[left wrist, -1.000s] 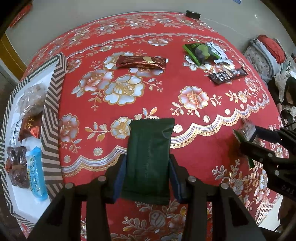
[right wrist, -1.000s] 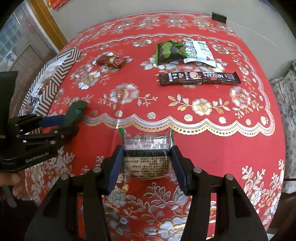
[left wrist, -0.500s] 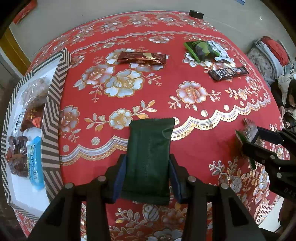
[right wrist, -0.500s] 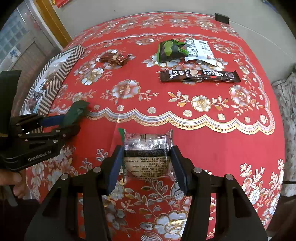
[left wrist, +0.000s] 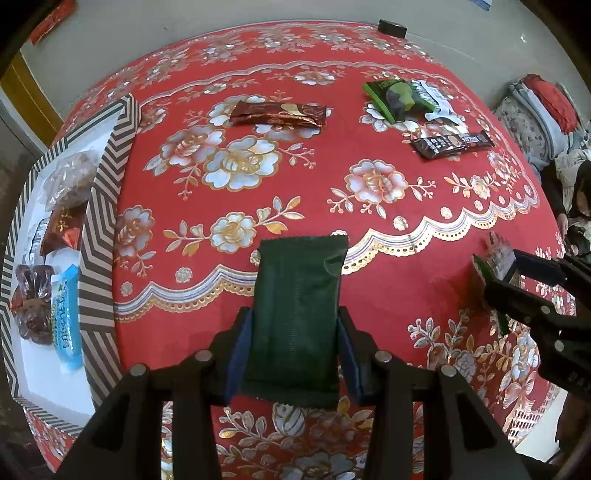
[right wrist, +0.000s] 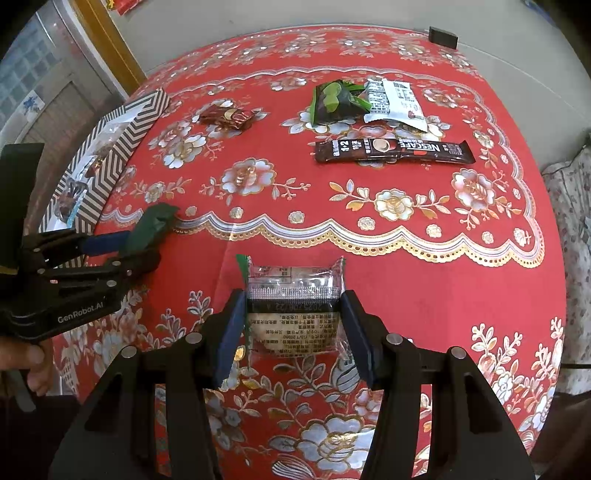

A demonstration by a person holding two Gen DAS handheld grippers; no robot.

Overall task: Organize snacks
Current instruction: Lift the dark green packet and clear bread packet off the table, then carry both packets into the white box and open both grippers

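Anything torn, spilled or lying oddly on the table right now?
Nothing looks torn or spilled. One oddity: the green packet and the white packet overlap at the far side, while the coffee stick and brown bar lie apart.

Round table [right wrist: 436,280] under a red floral cloth with gold scalloped border. Pale floor [left wrist: 258,14] beyond its far edge. Yellow door frame [right wrist: 110,40] and glazed grey door [right wrist: 48,81] far left. Folded bedding [left wrist: 535,114], red and grey, far right.

A red floral cloth [left wrist: 369,229] covers the worktop; a small black block [right wrist: 443,37] sits at its far edge.
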